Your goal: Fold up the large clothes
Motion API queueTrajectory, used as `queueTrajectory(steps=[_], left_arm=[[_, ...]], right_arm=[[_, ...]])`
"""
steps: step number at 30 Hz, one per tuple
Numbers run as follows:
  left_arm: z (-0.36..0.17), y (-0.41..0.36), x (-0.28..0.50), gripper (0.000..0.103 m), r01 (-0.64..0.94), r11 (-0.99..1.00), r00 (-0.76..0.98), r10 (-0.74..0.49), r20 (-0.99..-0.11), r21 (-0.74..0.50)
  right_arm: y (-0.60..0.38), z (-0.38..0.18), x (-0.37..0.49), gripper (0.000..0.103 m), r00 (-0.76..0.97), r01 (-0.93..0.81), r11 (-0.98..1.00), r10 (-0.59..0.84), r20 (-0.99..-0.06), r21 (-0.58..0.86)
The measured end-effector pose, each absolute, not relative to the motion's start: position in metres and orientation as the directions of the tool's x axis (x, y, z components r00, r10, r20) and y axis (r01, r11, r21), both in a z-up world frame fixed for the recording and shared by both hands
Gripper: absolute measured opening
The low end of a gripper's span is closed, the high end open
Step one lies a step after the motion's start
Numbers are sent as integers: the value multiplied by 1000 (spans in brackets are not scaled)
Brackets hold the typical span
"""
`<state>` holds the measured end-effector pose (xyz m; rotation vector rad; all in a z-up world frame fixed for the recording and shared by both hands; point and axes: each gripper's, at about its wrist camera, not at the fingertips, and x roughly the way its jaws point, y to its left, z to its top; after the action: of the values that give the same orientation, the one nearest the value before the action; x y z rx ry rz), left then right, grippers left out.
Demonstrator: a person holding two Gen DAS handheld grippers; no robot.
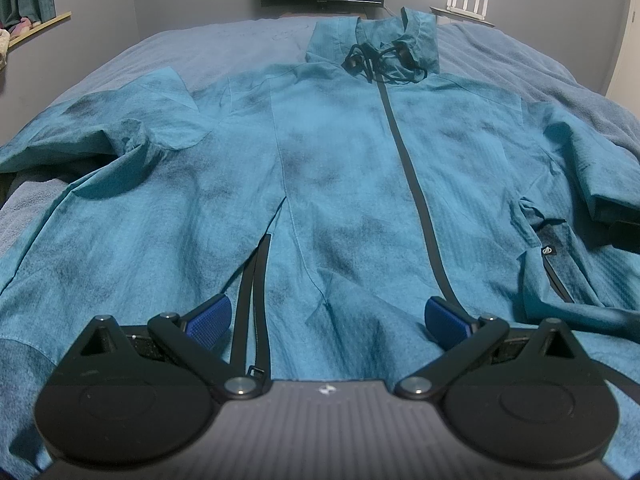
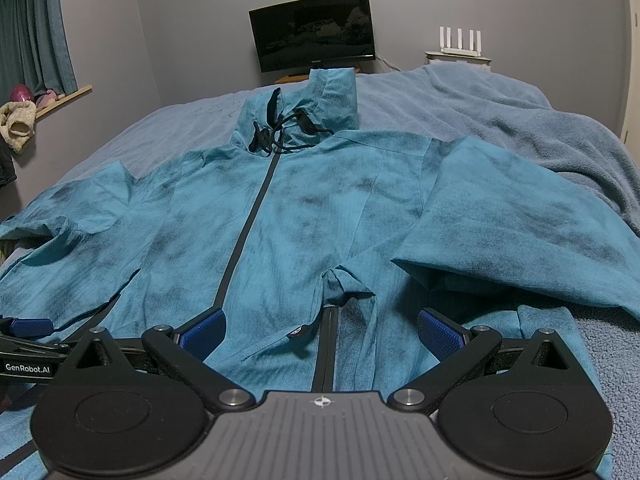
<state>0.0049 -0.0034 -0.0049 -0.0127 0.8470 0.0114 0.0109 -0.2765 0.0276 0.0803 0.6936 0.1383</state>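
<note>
Both pairs of blue-padded fingers are held spread and empty, the left gripper (image 1: 327, 316) and right gripper (image 2: 322, 330) poised over the hem of a teal jacket (image 1: 340, 168), laid lengthwise away toward its hood on a blue-blanketed bed (image 2: 500, 120); a dark monitor (image 2: 314, 36) is seen beyond.

The jacket (image 2: 280, 232) lies on the bed (image 2: 500, 120), collar far; a monitor (image 2: 314, 32) stands beyond, router (image 2: 460, 44) to its right.
</note>
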Motion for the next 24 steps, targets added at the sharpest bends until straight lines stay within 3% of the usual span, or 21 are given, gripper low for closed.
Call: queueTrajectory(steps=[8,12,21,24], left_arm=[[-2,-7,3,103,-5,1000,672,16,-741,17],[18,-6,2,103,-9,999,706,40,-707,48],[93,8,4,103,100,987,882,-30,-469,125],[83,8,20,103,151,982,848,-69,-526,116]], right_arm=[[-280,32,8,103,774,-74,988,144,-616,138],[-287,61,-2,103,824,-76,986,145,-548,146],[-321,105,-15,103,880,-125,971,203,-430,203],[-343,107,-12,103,873,-50,974,150,-463,220]])
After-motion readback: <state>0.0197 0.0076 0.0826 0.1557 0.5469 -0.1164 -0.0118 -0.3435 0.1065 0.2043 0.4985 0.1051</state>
